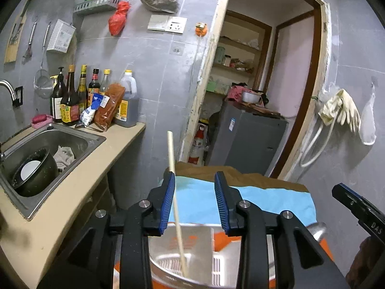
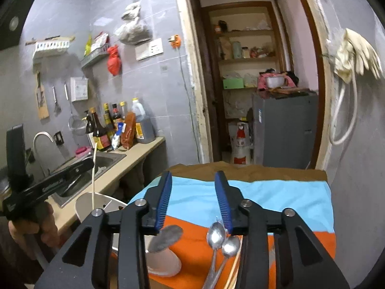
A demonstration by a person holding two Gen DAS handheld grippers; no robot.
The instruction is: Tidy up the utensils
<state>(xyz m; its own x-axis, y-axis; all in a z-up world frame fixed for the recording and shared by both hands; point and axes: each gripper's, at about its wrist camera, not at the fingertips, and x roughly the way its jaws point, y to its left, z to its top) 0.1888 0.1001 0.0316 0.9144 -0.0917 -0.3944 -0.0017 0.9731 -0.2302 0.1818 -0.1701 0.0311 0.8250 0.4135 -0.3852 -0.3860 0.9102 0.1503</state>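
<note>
My left gripper [image 1: 194, 175] is open above a white utensil holder [image 1: 166, 252]. A pale chopstick [image 1: 176, 214] stands in the holder and leans against the left pad; the right pad is clear of it. In the right wrist view the same holder [image 2: 84, 204] and chopstick [image 2: 93, 178] appear at the left, under the left gripper [image 2: 84, 166]. My right gripper [image 2: 193, 175] is open over the orange, blue and brown tablecloth [image 2: 276, 192]. Two metal spoons [image 2: 216, 236] lie just below its right finger. A blurred larger spoon [image 2: 166, 238] sticks out of a white cup [image 2: 166, 265].
A counter [image 1: 101, 168] runs along the left with a steel sink [image 1: 72, 139] holding a dark pot [image 1: 36, 171]. Sauce bottles [image 1: 69, 101] stand at its back. A doorway with a grey fridge [image 1: 245, 139] lies ahead. Gloves [image 1: 341, 110] hang on the right wall.
</note>
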